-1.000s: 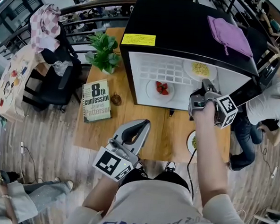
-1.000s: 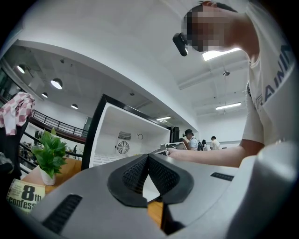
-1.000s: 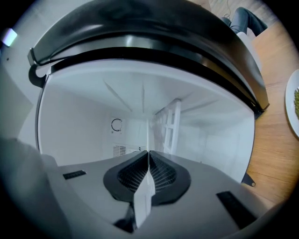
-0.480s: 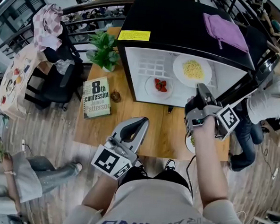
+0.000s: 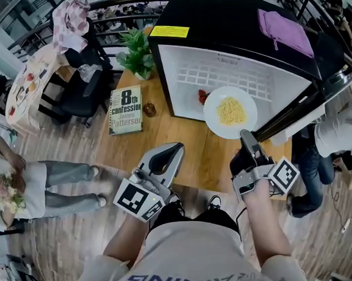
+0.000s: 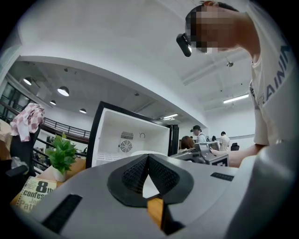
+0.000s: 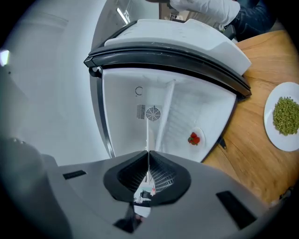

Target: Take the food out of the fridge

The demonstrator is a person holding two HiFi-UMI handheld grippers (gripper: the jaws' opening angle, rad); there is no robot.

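- The right gripper (image 5: 246, 137) has its fingers clenched on the near rim of a white plate of noodles (image 5: 211, 113). In the right gripper view that rim runs edge-on as a thin white line between the two pads.
- The plate is held out level at the mouth of the open black fridge (image 5: 219, 15), partly over the wooden worktop (image 5: 182, 137). The noodles (image 5: 230, 110) sit in a yellow heap in the middle of it.
- Inside the fridge, on the white floor behind the noodle plate, there is a small plate of strawberries (image 5: 202, 97), half covered from the head view by the plate in front.
- The left gripper (image 5: 170, 149) hangs over the near edge of the worktop, well apart from the fridge. Its fingers are pressed together at the tips with nothing between them.
- A plate of green peas (image 7: 271, 126) lies on the worktop to the right of the fridge door.
- Left of the fridge, a book (image 5: 125, 110) lies flat and a potted plant (image 5: 136, 56) stands behind it.
- A purple cloth (image 5: 285, 32) lies on top of the fridge.
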